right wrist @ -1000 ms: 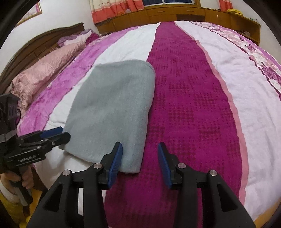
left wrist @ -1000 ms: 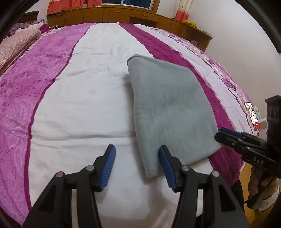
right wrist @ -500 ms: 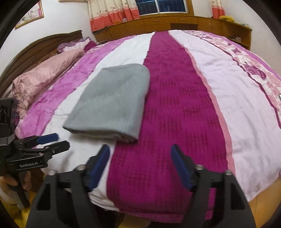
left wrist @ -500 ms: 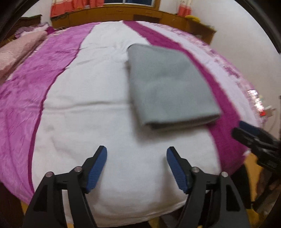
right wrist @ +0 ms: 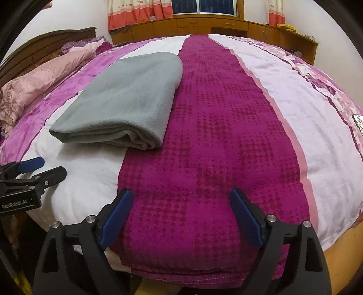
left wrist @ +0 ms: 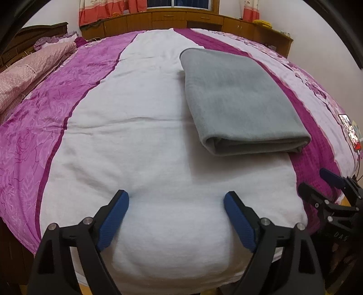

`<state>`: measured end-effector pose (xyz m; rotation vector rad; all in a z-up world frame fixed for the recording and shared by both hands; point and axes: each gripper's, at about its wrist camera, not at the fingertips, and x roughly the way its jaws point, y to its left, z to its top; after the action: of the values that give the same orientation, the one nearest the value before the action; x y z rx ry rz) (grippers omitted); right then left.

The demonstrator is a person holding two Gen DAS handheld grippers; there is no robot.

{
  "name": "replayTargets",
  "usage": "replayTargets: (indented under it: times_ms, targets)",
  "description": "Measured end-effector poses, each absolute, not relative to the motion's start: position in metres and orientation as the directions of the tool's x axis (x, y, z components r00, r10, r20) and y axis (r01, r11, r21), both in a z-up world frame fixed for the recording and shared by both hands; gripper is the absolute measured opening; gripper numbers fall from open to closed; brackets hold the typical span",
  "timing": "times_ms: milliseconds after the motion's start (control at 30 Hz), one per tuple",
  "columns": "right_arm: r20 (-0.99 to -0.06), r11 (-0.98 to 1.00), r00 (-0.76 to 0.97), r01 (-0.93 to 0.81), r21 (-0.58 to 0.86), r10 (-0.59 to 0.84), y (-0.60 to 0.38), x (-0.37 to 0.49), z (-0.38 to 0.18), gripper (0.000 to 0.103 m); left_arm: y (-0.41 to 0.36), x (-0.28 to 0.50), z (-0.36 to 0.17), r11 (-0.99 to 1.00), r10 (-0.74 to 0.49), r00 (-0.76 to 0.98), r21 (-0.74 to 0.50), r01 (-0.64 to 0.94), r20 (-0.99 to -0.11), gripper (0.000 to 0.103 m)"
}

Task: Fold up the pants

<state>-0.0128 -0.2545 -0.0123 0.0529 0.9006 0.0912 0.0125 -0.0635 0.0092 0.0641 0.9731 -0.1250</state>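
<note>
Grey pants [left wrist: 236, 99] lie folded into a thick rectangle on the bed, across the white and magenta stripes; they show again in the right wrist view as grey pants [right wrist: 127, 99]. My left gripper [left wrist: 176, 199] hangs over the white stripe, short of the fold's near edge, its jaws opening wide with only bedspread between them. My right gripper [right wrist: 181, 197] hangs over the magenta stripe, to the right of the pants, its jaws opening too and holding nothing. Each gripper shows at the other view's edge.
The bed [right wrist: 283, 113] has a striped pink, white and magenta spread. Pink pillows [right wrist: 38, 81] lie at the headboard on the left. Wooden cabinets [left wrist: 181, 20] and curtains line the far wall. A phone [left wrist: 350, 133] rests near the bed's right edge.
Both grippers let go of the pants' near edge, opened wide and drew back toward the foot of the bed. The folded pants now lie free on the spread.
</note>
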Motion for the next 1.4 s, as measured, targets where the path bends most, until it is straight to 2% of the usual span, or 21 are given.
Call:
replayTargets:
  times_ms: [367,1400]
  targets:
    - [-0.776,0.995,0.624,-0.058,0.075,0.095,-0.2526,-0.0104,-0.0156,0.091,-0.0627,0.0114,0.0089,0.991,-0.089,0.562,-0.015,0.136,-0.822,0.091]
    - [-0.775,0.995,0.624,-0.058,0.076,0.095,-0.2524,-0.0105,-0.0160,0.092,-0.0647,0.0112,0.0093,0.990,-0.092,0.564,-0.013,0.141,-0.821,0.092]
